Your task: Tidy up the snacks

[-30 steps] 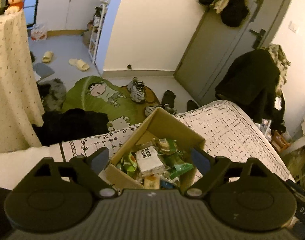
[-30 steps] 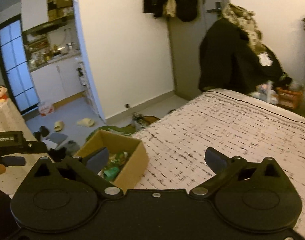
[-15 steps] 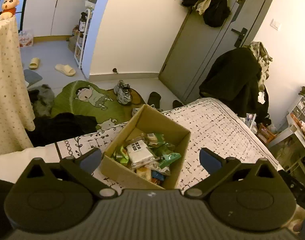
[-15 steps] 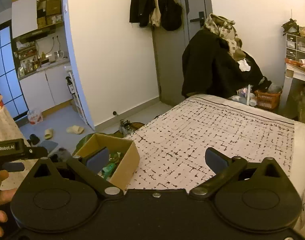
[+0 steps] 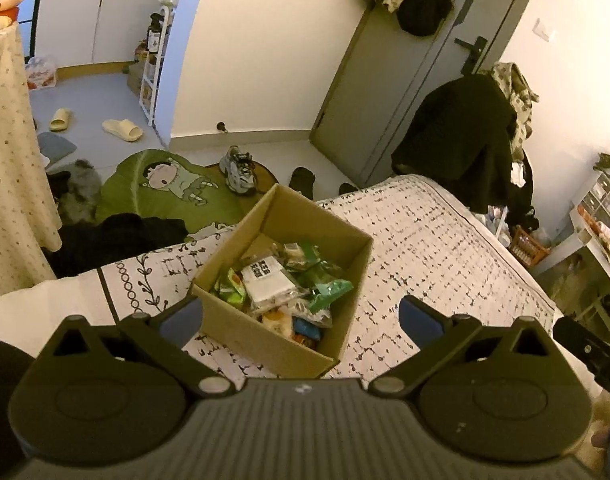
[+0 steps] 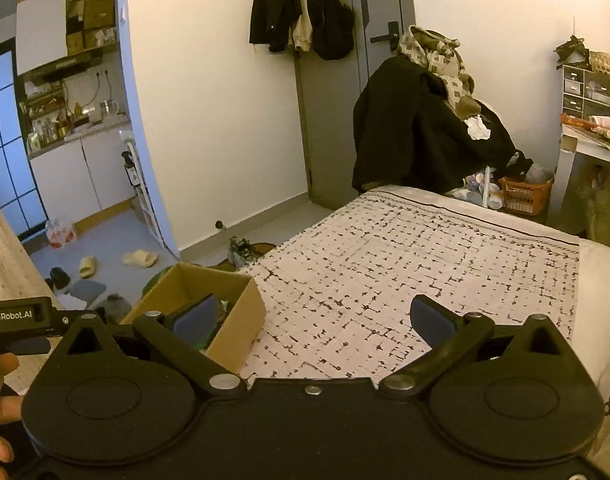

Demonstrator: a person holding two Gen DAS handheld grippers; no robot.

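An open cardboard box (image 5: 241, 326) stands on the patterned bedspread (image 5: 433, 248) near the bed's foot corner. It holds several snack packets (image 5: 281, 288), among them a white one with black print and green ones. My left gripper (image 5: 301, 316) is open and empty, held above and just short of the box. In the right wrist view the box (image 6: 241, 320) is at the lower left, with my right gripper (image 6: 317, 320) open and empty above the bedspread (image 6: 425, 256) to its right. The left gripper's body (image 6: 21, 316) shows at the left edge.
Beyond the bed's foot lie a green cartoon rug (image 5: 165, 188), sneakers (image 5: 239, 168), dark clothes and slippers. A chair heaped with dark coats (image 6: 425, 128) stands by the grey door. An orange basket (image 6: 525, 194) and a desk are at the right.
Both grippers have pulled back and risen from the box, which now sits lower and farther in both views. More of the bed and room shows. The jaws stay open.
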